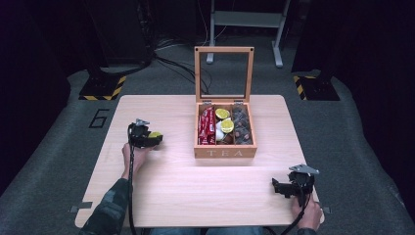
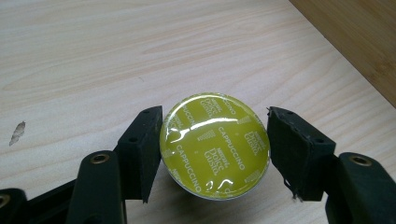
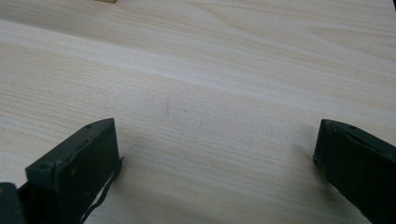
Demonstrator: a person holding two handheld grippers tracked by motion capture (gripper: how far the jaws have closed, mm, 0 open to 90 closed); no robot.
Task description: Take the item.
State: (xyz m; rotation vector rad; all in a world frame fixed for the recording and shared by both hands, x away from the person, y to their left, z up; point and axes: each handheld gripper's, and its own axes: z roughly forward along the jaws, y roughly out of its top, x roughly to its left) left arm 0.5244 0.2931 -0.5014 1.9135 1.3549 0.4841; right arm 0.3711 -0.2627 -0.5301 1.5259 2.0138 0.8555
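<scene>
A yellow-green capsule (image 2: 215, 144) with "Cappuccino" printed on its foil lies flat on the table between the jaws of my left gripper (image 2: 215, 112). The left pad (image 2: 142, 149) rests against its rim. The right pad (image 2: 294, 149) stands a sliver off it, so the jaws are open. From above, the left gripper (image 1: 152, 138) and its capsule (image 1: 155, 134) sit left of the wooden tea box (image 1: 225, 152). My right gripper (image 1: 279, 187) stays low at the table's front right corner. Its jaws (image 3: 217, 126) are wide open over bare wood.
The box's glass lid (image 1: 224, 49) stands upright at the back. Its compartments hold red sachets (image 1: 207, 126), two more yellow-green capsules (image 1: 226, 125) and dark capsules (image 1: 242, 128). The pale wooden table (image 1: 195, 196) ends close behind both hands. Dark floor and stands surround it.
</scene>
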